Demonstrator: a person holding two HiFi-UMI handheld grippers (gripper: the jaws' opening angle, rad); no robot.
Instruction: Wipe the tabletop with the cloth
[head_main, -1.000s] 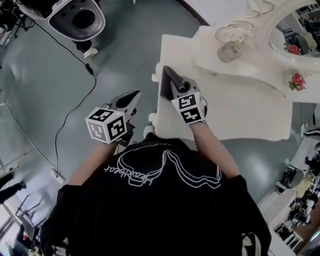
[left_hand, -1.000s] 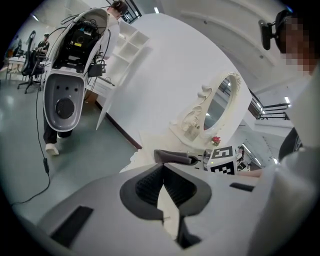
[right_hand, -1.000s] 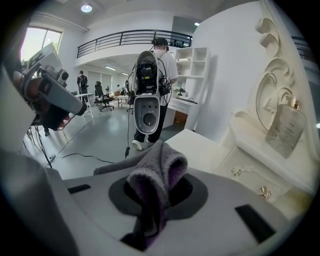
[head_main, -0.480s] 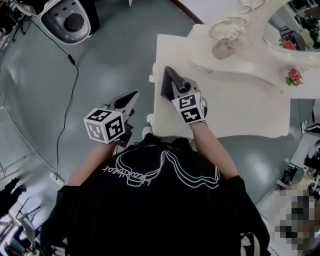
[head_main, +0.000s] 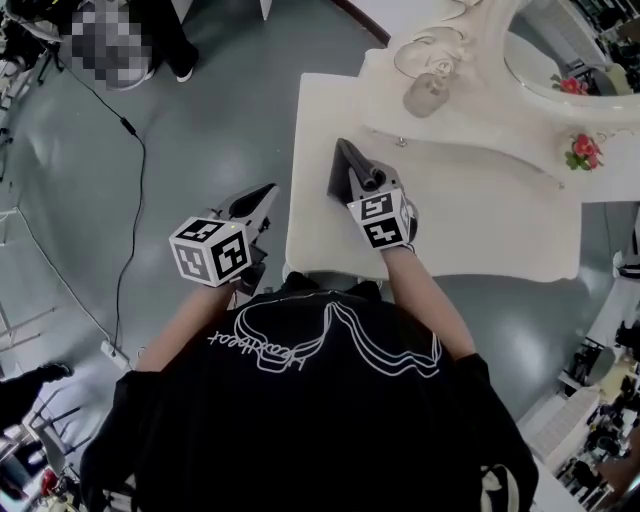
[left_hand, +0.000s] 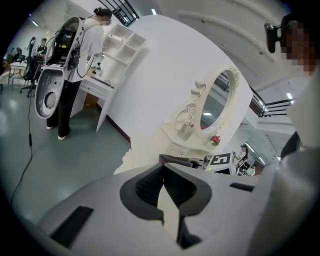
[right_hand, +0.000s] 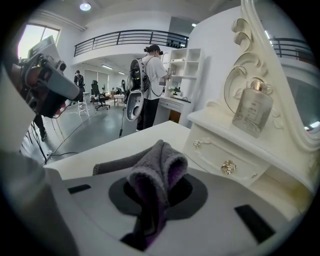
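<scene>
The left tool (head_main: 258, 203), jaws together on nothing, hangs over the floor beside the white counter (head_main: 480, 215). The right tool (head_main: 362, 180) is clamped on the folded grey cloth (head_main: 343, 162), which rests on the counter's left part. Wiping looks under way; the next stroke calls for dragging the cloth flat across the bare surface.

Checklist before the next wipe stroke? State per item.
1. Cloth held in right tongs: ok, shut on it.
2. Cloth touching tabletop: ok, its tail lies on it.
3. Left tongs out of the way: ok, shut, empty, over the floor.
4. Bottle clear of the stroke: ok, up on the raised shelf.
5. Tabletop clean: cannot tell.
</scene>
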